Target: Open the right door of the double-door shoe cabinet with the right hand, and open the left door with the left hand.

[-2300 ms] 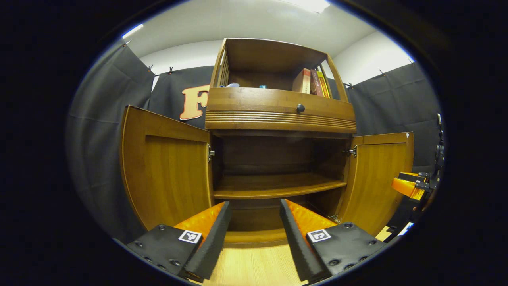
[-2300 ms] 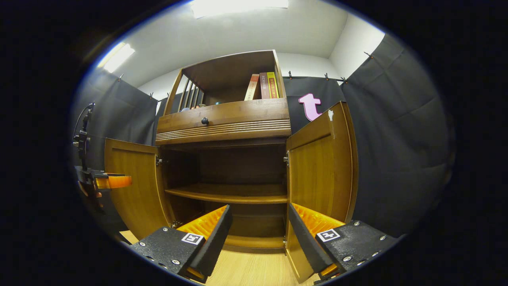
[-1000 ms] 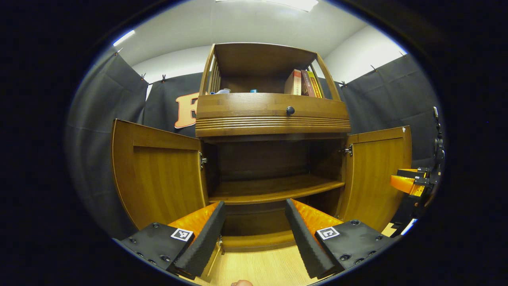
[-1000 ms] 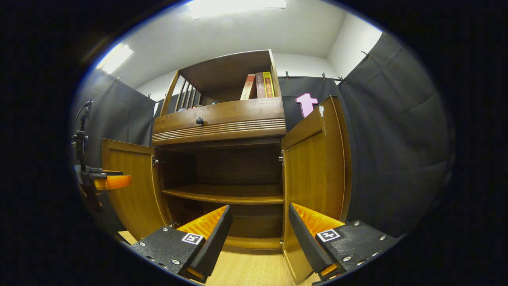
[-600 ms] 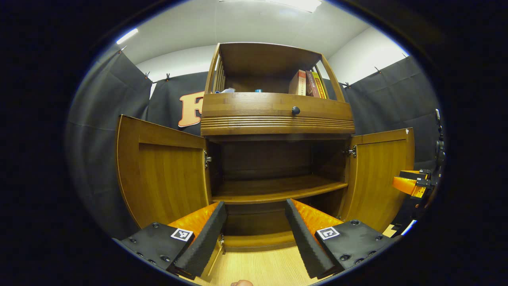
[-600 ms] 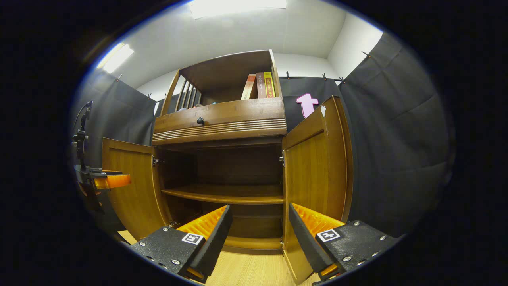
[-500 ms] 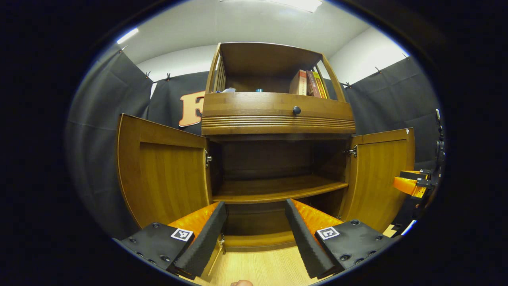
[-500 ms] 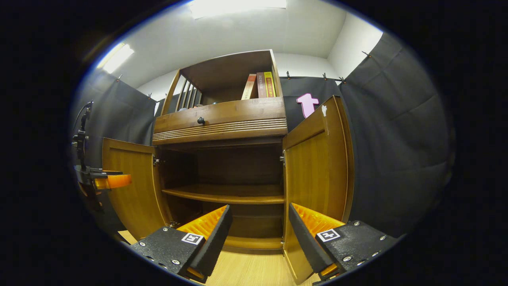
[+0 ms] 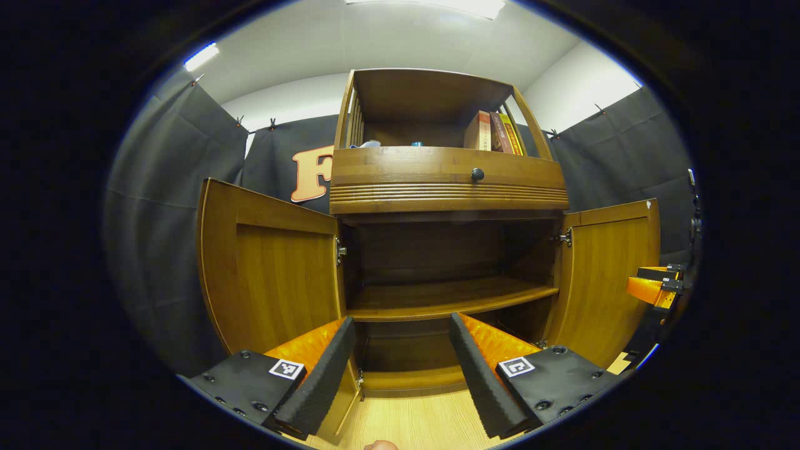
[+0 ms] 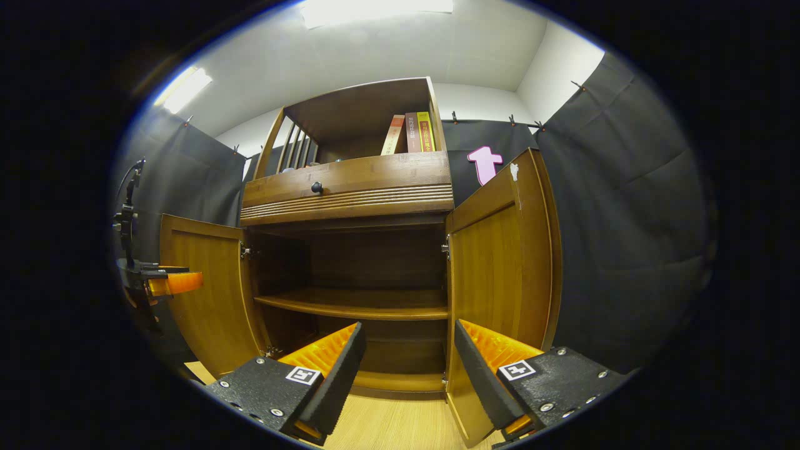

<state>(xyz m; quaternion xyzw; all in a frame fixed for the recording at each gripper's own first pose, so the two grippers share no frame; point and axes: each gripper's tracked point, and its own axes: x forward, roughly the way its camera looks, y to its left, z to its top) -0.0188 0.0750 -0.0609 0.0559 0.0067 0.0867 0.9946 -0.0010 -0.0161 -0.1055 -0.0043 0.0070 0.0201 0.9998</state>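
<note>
The wooden shoe cabinet (image 9: 447, 187) (image 10: 350, 194) stands with both lower doors swung wide. Its left door (image 9: 275, 275) (image 10: 206, 287) hangs open to the left, its right door (image 9: 603, 275) (image 10: 500, 262) open to the right. Inside, a bare shelf (image 9: 447, 297) (image 10: 362, 303) shows. My left gripper (image 9: 400, 369) is open in front of the cabinet's bottom, touching nothing. My right gripper (image 10: 409, 375) is open too, its right finger just in front of the right door's lower edge. In the left gripper view the right gripper (image 9: 653, 287) sits at the far right; in the right gripper view the left gripper (image 10: 159, 282) sits at the far left.
A drawer with a black knob (image 9: 477, 174) (image 10: 317, 186) sits above the doors. Books (image 9: 494, 131) (image 10: 409, 132) stand on the top shelf. Light wooden floor (image 9: 412, 425) (image 10: 400, 425) lies below. Black cloth walls close in on both sides. A fingertip (image 9: 381, 445) peeks in at the bottom.
Both doors stay open. The left gripper's view has drifted slightly leftward, so the cabinet sits a bit further right. The right gripper has barely moved.
</note>
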